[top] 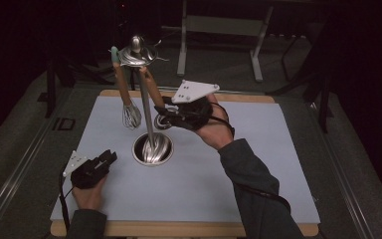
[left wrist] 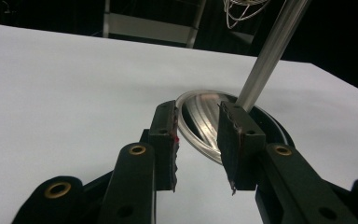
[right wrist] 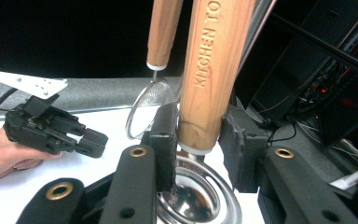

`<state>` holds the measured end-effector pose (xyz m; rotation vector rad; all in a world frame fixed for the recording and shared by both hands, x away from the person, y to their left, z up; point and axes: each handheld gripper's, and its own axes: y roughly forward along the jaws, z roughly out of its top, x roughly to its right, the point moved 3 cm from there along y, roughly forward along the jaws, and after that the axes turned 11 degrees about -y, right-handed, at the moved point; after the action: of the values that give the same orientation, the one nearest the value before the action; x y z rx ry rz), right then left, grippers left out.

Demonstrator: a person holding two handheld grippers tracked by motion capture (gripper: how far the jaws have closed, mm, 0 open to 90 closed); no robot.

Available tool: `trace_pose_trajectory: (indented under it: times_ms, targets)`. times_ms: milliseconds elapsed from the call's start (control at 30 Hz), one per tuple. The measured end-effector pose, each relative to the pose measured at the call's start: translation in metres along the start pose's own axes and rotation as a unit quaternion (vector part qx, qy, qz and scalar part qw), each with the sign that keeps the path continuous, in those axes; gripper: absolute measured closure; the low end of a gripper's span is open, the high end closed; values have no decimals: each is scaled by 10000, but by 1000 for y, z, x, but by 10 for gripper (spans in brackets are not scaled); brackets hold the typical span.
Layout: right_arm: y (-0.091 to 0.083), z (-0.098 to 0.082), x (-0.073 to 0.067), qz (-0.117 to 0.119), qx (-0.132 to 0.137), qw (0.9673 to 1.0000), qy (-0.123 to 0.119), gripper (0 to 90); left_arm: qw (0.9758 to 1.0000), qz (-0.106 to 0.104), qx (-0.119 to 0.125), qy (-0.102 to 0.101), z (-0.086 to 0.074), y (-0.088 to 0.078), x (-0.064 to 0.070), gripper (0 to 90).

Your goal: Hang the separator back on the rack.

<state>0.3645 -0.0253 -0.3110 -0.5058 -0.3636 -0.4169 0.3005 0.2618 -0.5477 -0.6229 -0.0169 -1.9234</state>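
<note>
Stand [top: 151, 148]: mid-table; whisk [top: 132, 115] hangs on it.
Right gripper [top: 163, 118]: jaws narrow around a hanging wooden handle [right wrist: 209, 74], one side apart.
Left gripper [top: 110, 157]: near-left, parted, empty.
Progress: probably mid-hang or mid-removal; cannot tell.

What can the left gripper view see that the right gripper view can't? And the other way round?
Left gripper view: a shiny metal pole rising from a round steel base.

Right gripper view: a wooden handle with letters on it, between the jaws, and the left gripper in a hand.

Both: the white table and the whisk.
</note>
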Motion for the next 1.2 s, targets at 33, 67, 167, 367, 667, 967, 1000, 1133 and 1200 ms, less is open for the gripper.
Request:
trace_pose_trajectory:
  times_ms: [33, 67, 167, 367, 667, 967, 1000, 1133, 1200]
  targets:
    - [0, 0, 0, 23, 23, 10000, 13, 650, 10000, -1, 3, -6, 0, 0, 0, 683]
    - [1, 0, 0, 34, 38, 10000, 30, 650, 10000, -2, 7, -11, 0, 0, 0, 683]
    - [1, -1, 0, 32, 20, 10000, 41, 650, 10000, -5, 7, -6, 0, 0, 0, 683]
    - [2, -2, -2, 113, -17, 9999, -10, 651, 10000, 0, 0, 11, 0, 0, 0, 682]
    - [1, -1, -4, 155, -41, 9999, -56, 681, 10000, -7, 5, -9, 0, 0, 0, 682]
    - [-4, -7, -2, 168, -100, 9998, -44, 684, 10000, 4, -24, 26, 0, 0, 0, 682]
    - [-5, -7, -2, 165, -110, 9998, -47, 683, 10000, 5, -22, 33, 0, 0, 0, 682]
    - [-6, -11, -1, 166, -131, 9998, -34, 682, 10000, 2, -22, 25, 0, 0, 0, 682]
    - [-7, -13, -1, 166, -156, 9997, -24, 683, 10000, 3, -15, 17, 0, 0, 0, 682]
